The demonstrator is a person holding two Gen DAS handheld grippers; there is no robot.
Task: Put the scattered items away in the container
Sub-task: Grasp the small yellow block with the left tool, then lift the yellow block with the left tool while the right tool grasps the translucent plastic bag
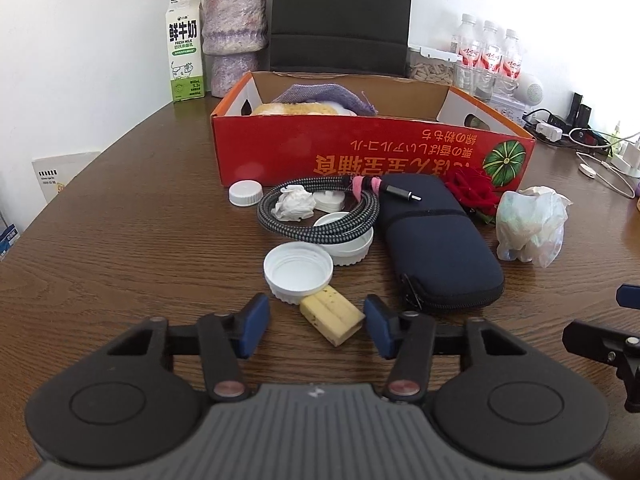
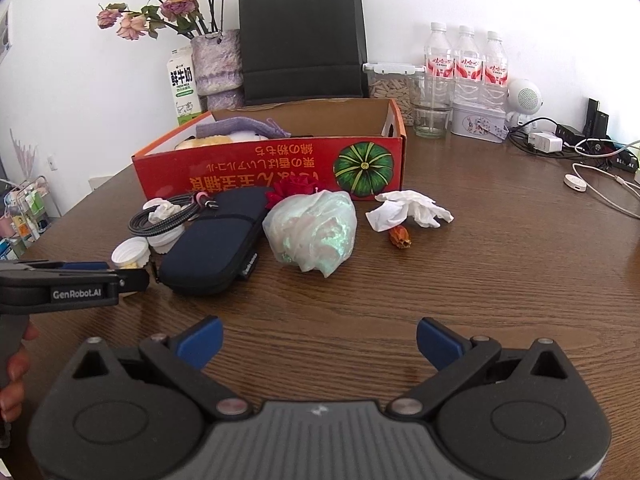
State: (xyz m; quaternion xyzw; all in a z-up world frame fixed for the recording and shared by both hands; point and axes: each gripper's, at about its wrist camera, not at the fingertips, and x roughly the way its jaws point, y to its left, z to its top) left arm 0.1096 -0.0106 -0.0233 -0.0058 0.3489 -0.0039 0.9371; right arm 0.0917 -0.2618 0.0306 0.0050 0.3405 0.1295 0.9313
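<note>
Grippers both hung low over the brown table point(image 2: 500, 280), tilted downward. The left gripper point(image 1: 316, 326) had its blue pads on either side of a yellow sponge block point(image 1: 332, 314), the right pad just beside it, a gap at the left, so not yet clamped. The right gripper point(image 2: 318, 344) stood wide apart over bare wood, holding nothing.

Touching the block's far end lay a white lid point(image 1: 298, 270), and beyond it a braided cable point(image 1: 320, 216) coiled around a tissue wad point(image 1: 292, 208). A dark zip pouch point(image 1: 436, 240) lay right of the coil, then a red rose point(image 1: 474, 192) and a crumpled plastic bag point(image 1: 532, 224). Further right, a tissue point(image 2: 408, 210) and a dried orange bit point(image 2: 400, 236).

The red box point(image 1: 360, 152) sat at the far side, already holding a purple cloth point(image 1: 324, 96); its print read upside down beside a green pumpkin picture. A milk carton point(image 1: 185, 50) read "FRESH MILK". The left gripper's side read "GenRobot.AI".
</note>
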